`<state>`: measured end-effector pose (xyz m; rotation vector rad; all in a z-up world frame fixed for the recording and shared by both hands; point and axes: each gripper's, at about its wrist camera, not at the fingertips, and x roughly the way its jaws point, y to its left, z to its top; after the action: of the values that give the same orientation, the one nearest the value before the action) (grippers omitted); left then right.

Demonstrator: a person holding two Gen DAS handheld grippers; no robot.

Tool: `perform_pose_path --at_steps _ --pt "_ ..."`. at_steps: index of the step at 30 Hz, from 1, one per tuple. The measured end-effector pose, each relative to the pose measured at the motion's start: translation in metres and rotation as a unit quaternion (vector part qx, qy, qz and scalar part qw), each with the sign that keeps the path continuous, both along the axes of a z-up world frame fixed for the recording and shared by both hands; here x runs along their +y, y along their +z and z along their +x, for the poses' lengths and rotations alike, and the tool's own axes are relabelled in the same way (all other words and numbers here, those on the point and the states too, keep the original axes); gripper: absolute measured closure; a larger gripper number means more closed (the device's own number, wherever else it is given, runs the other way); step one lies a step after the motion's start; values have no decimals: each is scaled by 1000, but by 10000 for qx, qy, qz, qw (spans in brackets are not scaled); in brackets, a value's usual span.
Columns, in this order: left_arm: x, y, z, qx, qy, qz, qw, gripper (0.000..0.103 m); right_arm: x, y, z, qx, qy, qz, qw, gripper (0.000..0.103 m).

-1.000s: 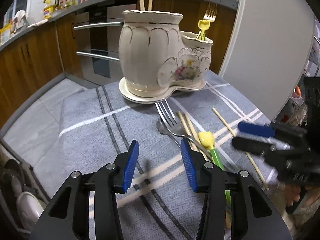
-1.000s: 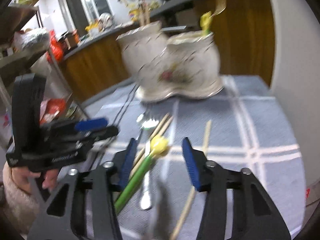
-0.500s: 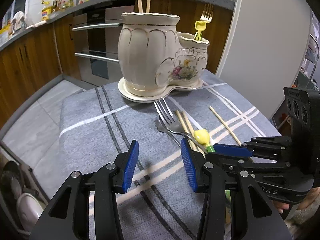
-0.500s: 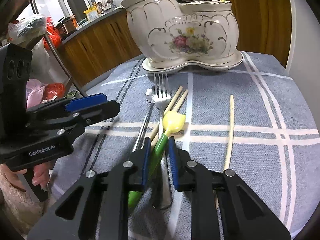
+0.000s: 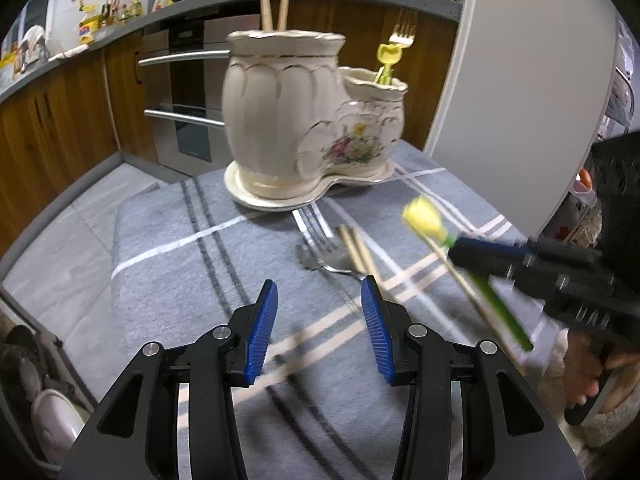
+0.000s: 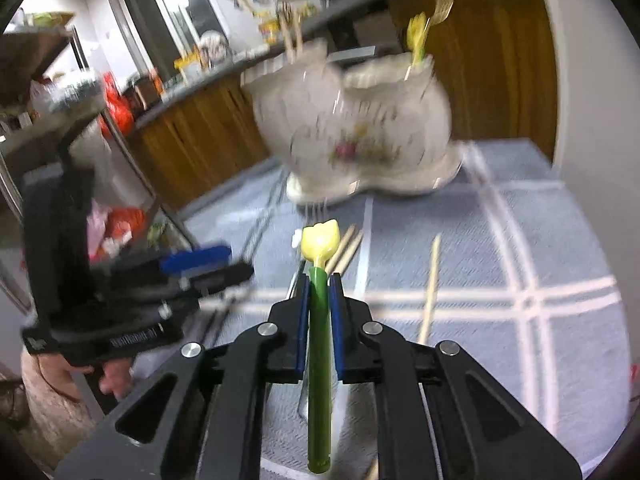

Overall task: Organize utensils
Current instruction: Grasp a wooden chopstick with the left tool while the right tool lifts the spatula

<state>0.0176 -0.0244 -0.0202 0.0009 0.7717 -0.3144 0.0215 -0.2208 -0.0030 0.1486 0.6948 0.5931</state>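
Note:
My right gripper (image 6: pixel 319 280) is shut on a green-handled utensil with a yellow tulip end (image 6: pixel 319 332) and holds it lifted above the cloth; it also shows in the left wrist view (image 5: pixel 426 220), blurred. My left gripper (image 5: pixel 318 308) is open and empty, low over the grey cloth. A cream two-part ceramic holder (image 5: pixel 304 120) stands on its plate at the back, with two chopsticks (image 5: pixel 274 6) in the tall part and a fork and a tulip utensil (image 5: pixel 390 54) in the low part. A fork (image 5: pixel 320 236) and two chopsticks (image 5: pixel 358 250) lie on the cloth.
A grey striped cloth (image 5: pixel 180 264) covers the table. A single chopstick (image 6: pixel 430 288) lies to the right. A white wall panel (image 5: pixel 520 80) rises at the back right. Wooden cabinets and an oven (image 5: pixel 176 92) stand behind; the table edge drops at the left.
My right gripper closed on the green tulip utensil and lifted it off the cloth, toward the holder. My left gripper stayed open and barely moved.

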Motion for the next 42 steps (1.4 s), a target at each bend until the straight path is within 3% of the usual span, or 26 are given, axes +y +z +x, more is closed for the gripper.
perform_pose_path --at_steps 9,13,18,27,30,32,38,42 --pt "-78 -1 -4 354 -477 45 9982 57 -48 26 -1 -823 -884 -100 9926 93" --pt "-112 -11 0 546 -543 309 9966 67 -66 29 -2 -1073 -1211 -165 9867 93" --pt "-136 -20 5 762 -407 631 9943 77 -80 25 0 -1009 -1287 -28 9865 93" --pt "-153 -29 23 872 -28 1119 9899 82 -88 23 -4 -982 -1253 151 9871 93" --pt "-158 -30 26 848 -48 1346 9873 95 -88 25 -6 -1023 -1238 186 9868 93" --pt "-160 -29 26 827 -122 1504 9851 95 -90 25 -8 -1057 -1239 197 9865 93" --pt "-144 -25 27 855 -176 1280 9879 98 -95 25 -9 -1058 -1266 274 9859 93" --pt "-133 -14 22 667 -164 1070 9919 98 -95 24 -9 -1055 -1270 302 9858 93"
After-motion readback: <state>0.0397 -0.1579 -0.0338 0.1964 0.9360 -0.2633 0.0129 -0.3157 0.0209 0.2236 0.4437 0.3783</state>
